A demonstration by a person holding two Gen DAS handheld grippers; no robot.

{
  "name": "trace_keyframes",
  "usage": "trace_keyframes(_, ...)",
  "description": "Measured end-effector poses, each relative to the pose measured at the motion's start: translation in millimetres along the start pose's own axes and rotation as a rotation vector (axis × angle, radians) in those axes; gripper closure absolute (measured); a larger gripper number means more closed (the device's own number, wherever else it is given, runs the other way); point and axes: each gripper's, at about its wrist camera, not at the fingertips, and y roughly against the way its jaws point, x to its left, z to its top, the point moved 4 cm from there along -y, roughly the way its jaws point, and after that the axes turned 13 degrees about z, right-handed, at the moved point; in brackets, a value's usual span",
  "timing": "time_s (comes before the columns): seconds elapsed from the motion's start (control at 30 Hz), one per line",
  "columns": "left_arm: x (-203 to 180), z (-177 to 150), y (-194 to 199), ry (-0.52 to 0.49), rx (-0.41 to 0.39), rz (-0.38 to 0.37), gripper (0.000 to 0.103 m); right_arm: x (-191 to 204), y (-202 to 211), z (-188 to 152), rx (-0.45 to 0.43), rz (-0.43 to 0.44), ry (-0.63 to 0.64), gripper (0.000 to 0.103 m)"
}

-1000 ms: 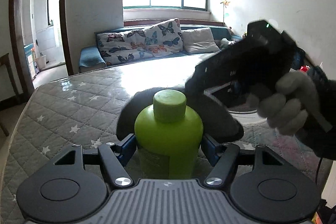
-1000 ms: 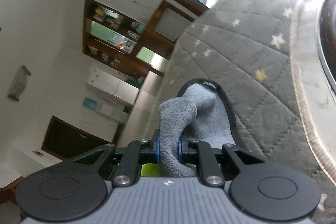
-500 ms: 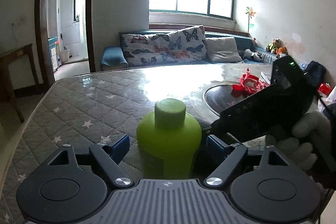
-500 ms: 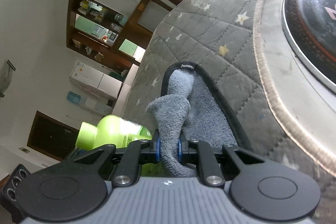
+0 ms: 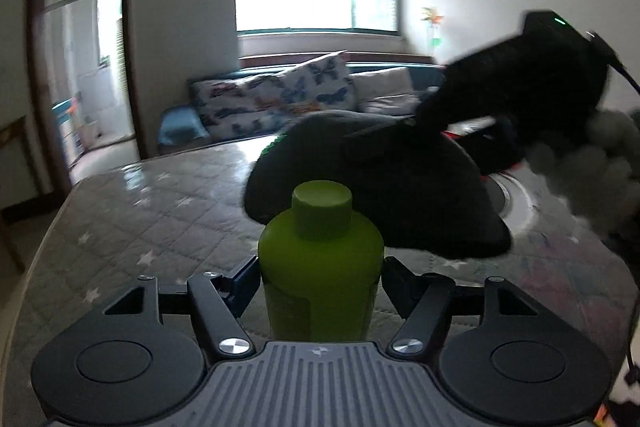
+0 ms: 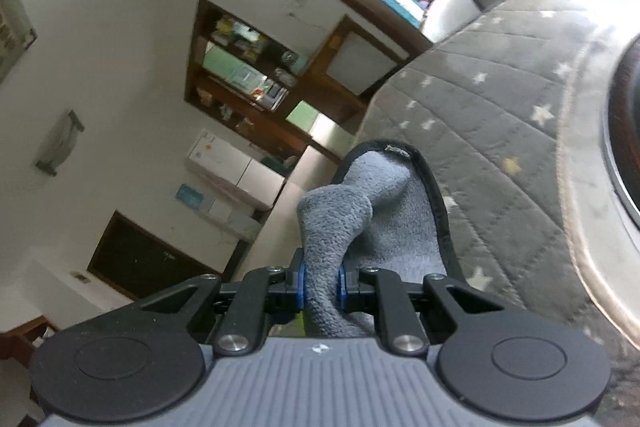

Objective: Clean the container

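Observation:
A lime-green bottle with a screw cap stands upright on the quilted table between the fingers of my left gripper. Its jaws are closing, and the blue pads press against the bottle's sides. My right gripper is shut on a grey fleecy cloth with a black hem. In the left wrist view that cloth hangs dark just behind and right of the bottle's cap. The right gripper's black body sits above it in a gloved hand.
A grey quilted cover with stars spreads over the table. A round dark disc with a pale rim lies at the table's right. A sofa with butterfly cushions stands behind, and a doorway opens at left.
The left jaws stood apart from the bottle half a second ago and now press on it again. The right gripper with the cloth has risen from low right to behind the cap.

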Motion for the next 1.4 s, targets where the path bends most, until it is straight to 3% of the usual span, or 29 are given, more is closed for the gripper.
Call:
trace_keyframes(0.13, -1.1, -0.9, -4.4, -0.035, -0.018, -0.044, 0.034, -7.2, -7.5, 8.3, -0.003, -0.009, -0.019, 0.089)
trace_keyframes(0.33, -3.0, -3.2, -2.8, -0.032, -0.008, -0.035, 0.033, -38.1, -18.1, 11.7, -0.019, -0.01, -0.116, 0.089)
trace_keyframes(0.63, -12.7, -1.1, 7.1, 0.009, 0.008, 0.075, 0.032, -70.4, -24.2, -11.6, 0.025, -0.103, -0.154, 0.089)
trace_keyframes(0.7, -10.8, 0.1, 6.8, 0.047, 0.019, 0.096, 0.028, -71.8, -20.5, -15.4, 0.027, -0.116, -0.152, 0.089)
trace_keyframes(0.93, -5.3, 0.3, 9.0, 0.105, 0.043, 0.13, 0.027, -60.9, -10.2, -28.1, 0.046, -0.137, -0.123, 0.089)
trace_keyframes(1.1, -4.9, 3.0, 8.3, 0.102, 0.044, 0.115, 0.034, -47.5, -2.1, -38.5, 0.06, -0.131, -0.104, 0.089)
trace_keyframes(1.4, -4.9, 2.8, 5.1, 0.08, 0.034, 0.099, 0.034, -0.1, 2.8, -6.0, -0.004, -0.012, -0.008, 0.089)
